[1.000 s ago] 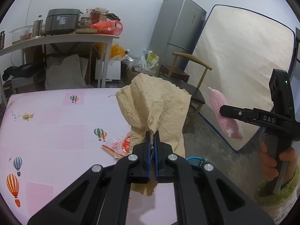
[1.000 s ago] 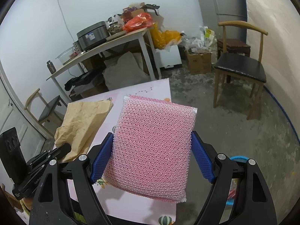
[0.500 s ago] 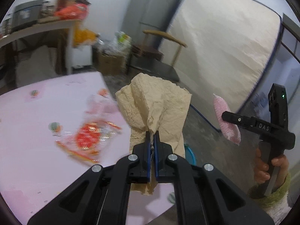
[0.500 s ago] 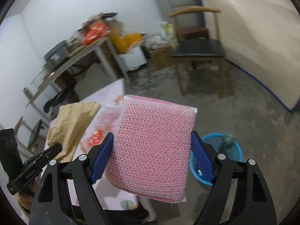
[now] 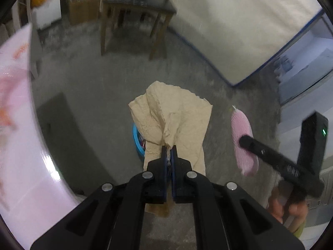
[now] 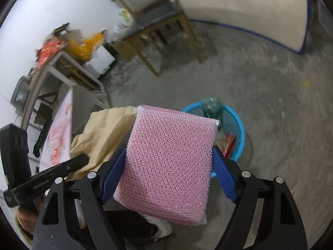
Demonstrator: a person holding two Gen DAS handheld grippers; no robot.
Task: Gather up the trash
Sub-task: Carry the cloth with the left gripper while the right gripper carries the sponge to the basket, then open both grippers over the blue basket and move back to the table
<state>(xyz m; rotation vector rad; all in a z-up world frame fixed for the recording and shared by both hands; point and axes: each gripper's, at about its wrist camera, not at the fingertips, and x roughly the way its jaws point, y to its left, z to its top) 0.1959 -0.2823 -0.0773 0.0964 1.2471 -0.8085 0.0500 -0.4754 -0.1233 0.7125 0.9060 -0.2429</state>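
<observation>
My left gripper (image 5: 169, 152) is shut on a crumpled tan paper bag (image 5: 174, 120), which hangs over the floor and hides most of a blue basin (image 5: 136, 137). My right gripper (image 6: 169, 158) is shut on a pink mesh sponge (image 6: 170, 162), its blue pads pressing both sides. In the right wrist view the blue basin (image 6: 239, 125) stands on the floor just beyond the sponge, with green and red trash inside. The paper bag (image 6: 104, 129) shows to the left of the sponge there. In the left wrist view the sponge (image 5: 243, 141) appears at right.
A pink tablecloth-covered table (image 5: 18, 135) curves along the left edge. A wooden chair (image 5: 137, 6) stands on the grey concrete floor behind the basin. A mattress (image 5: 239, 31) leans on the right wall. A cluttered side table (image 6: 62, 62) is at the far left.
Both grippers swung away from the pink table, tilted down and sank toward the floor. The blue basin now lies right under the paper bag and the sponge. Neither grip changed.
</observation>
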